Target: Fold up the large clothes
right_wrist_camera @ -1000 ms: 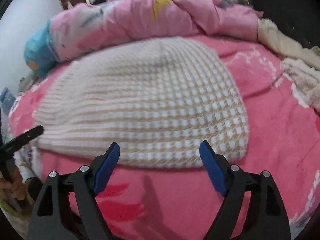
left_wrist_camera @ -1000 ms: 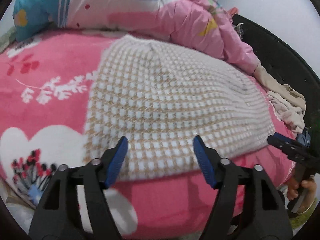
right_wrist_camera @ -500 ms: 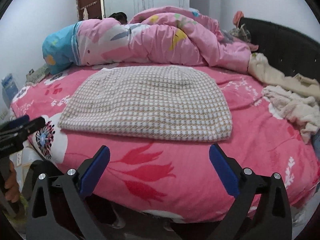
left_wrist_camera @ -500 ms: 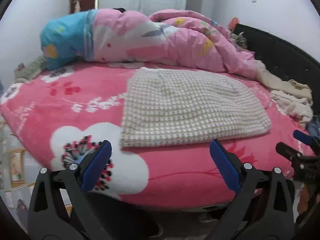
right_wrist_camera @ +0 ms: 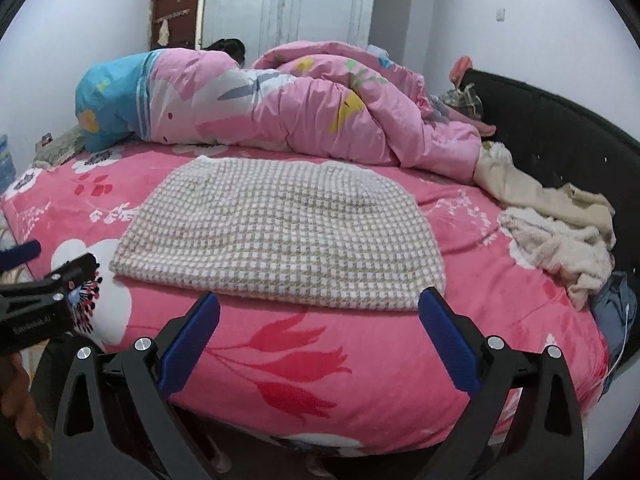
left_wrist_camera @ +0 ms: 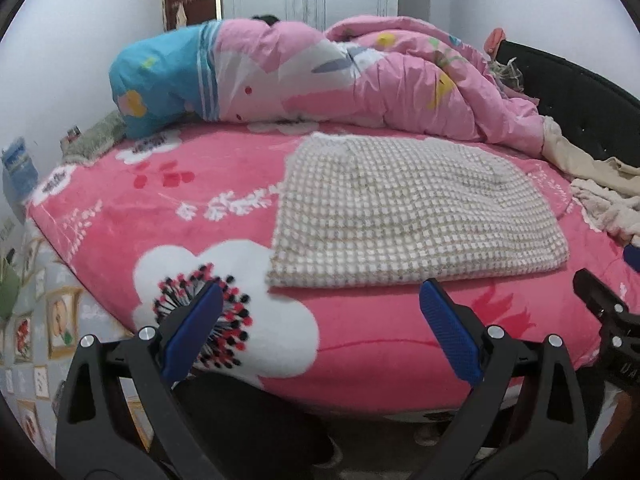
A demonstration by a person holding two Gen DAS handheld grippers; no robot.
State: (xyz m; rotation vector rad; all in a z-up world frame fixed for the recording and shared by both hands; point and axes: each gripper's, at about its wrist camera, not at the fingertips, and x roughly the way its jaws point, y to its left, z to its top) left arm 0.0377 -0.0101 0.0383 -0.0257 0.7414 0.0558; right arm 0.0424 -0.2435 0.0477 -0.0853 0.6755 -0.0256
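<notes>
A beige-and-white checked knit garment (left_wrist_camera: 412, 216) lies flat as a folded rectangle on the pink flowered bed (left_wrist_camera: 160, 200); it also shows in the right wrist view (right_wrist_camera: 280, 232). My left gripper (left_wrist_camera: 320, 324) is open and empty, held off the bed's front edge, short of the garment's near left corner. My right gripper (right_wrist_camera: 320, 328) is open and empty, held off the bed's front edge below the garment's near right corner. Each gripper shows at the edge of the other's view: the right gripper (left_wrist_camera: 600, 304) and the left gripper (right_wrist_camera: 48, 284).
A pink and blue quilt (right_wrist_camera: 260, 108) is heaped along the back of the bed. Cream and white clothes (right_wrist_camera: 556, 224) lie at the right by the black headboard (right_wrist_camera: 568, 140). A wall and a door (right_wrist_camera: 176, 4) stand behind.
Both grippers have pulled back and away from the garment, from just over its near edge to beyond the bed's front edge. The garment stays flat on the bed.
</notes>
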